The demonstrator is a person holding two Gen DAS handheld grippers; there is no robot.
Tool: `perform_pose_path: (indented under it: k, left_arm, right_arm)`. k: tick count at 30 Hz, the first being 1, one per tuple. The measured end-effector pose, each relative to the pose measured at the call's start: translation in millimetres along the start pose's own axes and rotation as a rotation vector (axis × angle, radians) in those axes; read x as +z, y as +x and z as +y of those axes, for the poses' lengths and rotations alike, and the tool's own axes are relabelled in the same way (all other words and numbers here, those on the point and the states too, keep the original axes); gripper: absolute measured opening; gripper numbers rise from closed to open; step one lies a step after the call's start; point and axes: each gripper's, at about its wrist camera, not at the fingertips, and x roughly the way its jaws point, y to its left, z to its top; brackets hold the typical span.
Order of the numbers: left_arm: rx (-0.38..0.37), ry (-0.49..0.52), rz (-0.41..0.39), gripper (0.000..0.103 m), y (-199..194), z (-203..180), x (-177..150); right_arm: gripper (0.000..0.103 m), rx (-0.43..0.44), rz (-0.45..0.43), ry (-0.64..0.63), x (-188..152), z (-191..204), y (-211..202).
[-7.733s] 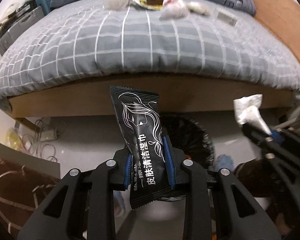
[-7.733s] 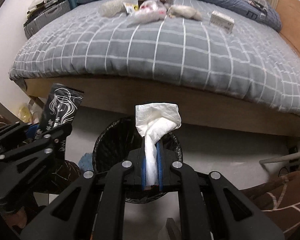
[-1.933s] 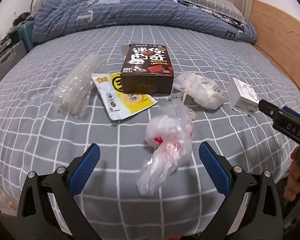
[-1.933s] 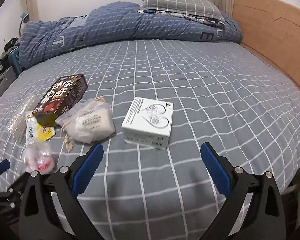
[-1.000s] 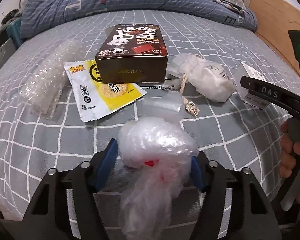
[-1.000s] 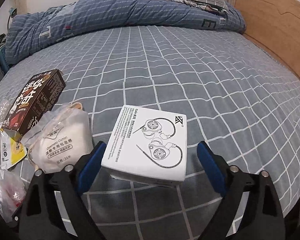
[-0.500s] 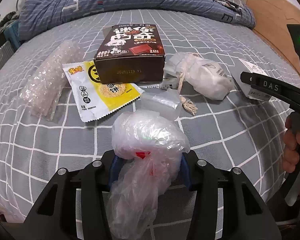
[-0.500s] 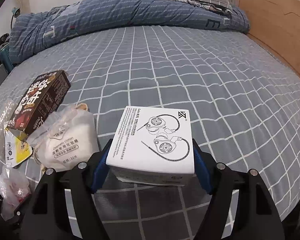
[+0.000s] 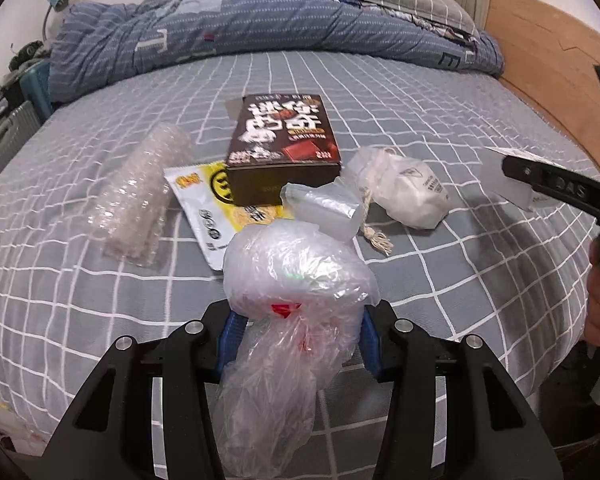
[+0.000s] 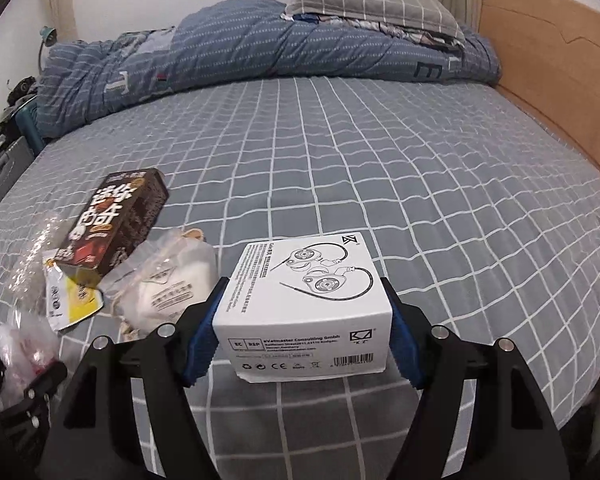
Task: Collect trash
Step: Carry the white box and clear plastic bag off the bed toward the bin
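Crinkly plastic bag (image 9: pixel 296 280), light and squashy, is pinched in the left gripper (image 9: pixel 296 340) just ahead of the snack box (image 9: pixel 284 148); right gripper (image 10: pixel 302 320) clamps the stiff white carton (image 10: pixel 306 304) by its sides.

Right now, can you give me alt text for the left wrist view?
The left tool grips a crumpled clear plastic bag above a grey checked bed. Beyond lie a brown snack box, yellow wrapper, bubble wrap and white pouch.
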Motion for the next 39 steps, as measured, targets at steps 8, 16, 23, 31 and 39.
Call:
perform_pose_path:
  k: [8, 16, 23, 31, 39]
  left_arm:
    - [0.016, -0.014, -0.006, 0.047, -14, 5, -9]
    - [0.015, -0.03, -0.004, 0.047, -31, 9, -24]
    - [0.009, -0.051, 0.0, 0.047, -45, 13, -39]
    - [-0.001, -0.061, 0.006, 0.047, -57, 10, -51]
    - [-0.016, -0.056, -0.011, 0.047, -67, -1, -55]
  right_arm:
    - [0.069, 0.013, -0.018, -0.037, -19, 6, -29]
    - [0.069, 0.027, -0.033, -0.064, -36, 15, -55]
    - [0.069, 0.037, -0.021, -0.09, -51, 26, -63]
    - [0.069, 0.044, -0.031, -0.104, -64, 36, -81]
    - [0.069, 0.063, -0.044, -0.12, -73, 43, -98]
